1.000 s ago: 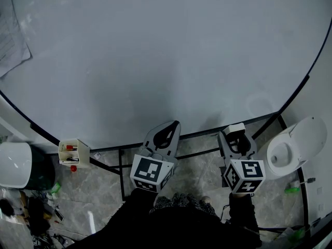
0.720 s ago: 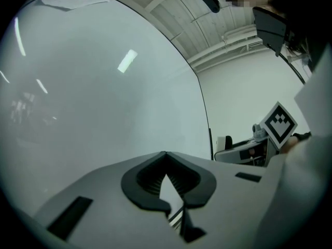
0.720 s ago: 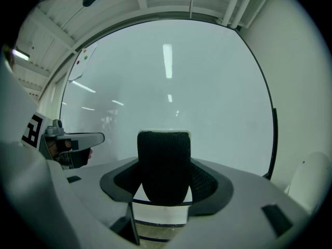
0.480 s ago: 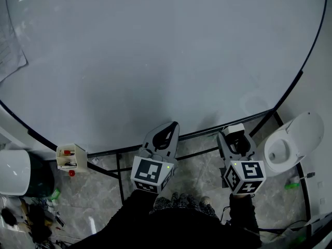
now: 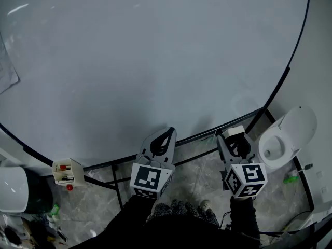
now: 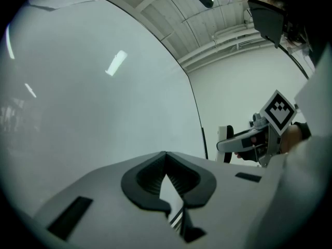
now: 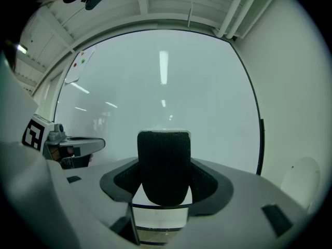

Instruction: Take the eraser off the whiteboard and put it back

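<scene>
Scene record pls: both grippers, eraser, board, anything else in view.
left gripper: shut, empty, low in front of the board
right gripper: shut on the black-felt white-backed eraser
eraser: off the board, felt side toward the gripper camera
large white whiteboard: no writing visible
small white marker box: by the board's lower left edge, red-capped markers inside

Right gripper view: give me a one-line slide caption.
Right gripper shut on the black-felt eraser, pointing toward the whiteboard.
</scene>
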`<state>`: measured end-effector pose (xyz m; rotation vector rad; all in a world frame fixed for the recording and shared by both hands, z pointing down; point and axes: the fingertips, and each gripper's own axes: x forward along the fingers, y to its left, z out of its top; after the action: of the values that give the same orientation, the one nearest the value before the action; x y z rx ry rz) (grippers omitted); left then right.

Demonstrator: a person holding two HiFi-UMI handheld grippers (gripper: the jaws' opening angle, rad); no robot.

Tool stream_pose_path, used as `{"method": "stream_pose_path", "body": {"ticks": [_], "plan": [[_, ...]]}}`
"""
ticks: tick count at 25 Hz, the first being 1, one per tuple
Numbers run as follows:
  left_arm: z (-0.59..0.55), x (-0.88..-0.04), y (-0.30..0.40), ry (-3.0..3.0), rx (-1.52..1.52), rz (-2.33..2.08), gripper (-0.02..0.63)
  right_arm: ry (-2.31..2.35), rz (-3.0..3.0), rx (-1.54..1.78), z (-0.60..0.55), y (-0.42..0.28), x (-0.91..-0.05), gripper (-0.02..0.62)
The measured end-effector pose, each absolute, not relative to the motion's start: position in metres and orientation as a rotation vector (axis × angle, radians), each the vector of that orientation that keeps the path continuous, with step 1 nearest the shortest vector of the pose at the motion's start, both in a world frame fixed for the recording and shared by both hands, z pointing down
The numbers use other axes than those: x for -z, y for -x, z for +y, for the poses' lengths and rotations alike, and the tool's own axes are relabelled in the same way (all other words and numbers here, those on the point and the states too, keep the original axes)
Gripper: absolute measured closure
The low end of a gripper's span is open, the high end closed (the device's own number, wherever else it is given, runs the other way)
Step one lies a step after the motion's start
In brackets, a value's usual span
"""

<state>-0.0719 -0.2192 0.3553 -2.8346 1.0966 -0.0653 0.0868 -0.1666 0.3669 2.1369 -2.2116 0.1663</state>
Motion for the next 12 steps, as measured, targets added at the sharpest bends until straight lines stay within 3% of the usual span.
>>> {"method": "stream_pose_path", "body": {"ticks": [12], "plan": [[-0.203,-0.340,0.003,2.815,0.033,1.109,0.600,-2.156,-2.261,-0.117,-0.144,-0.168,-0.337,0.330]]}}
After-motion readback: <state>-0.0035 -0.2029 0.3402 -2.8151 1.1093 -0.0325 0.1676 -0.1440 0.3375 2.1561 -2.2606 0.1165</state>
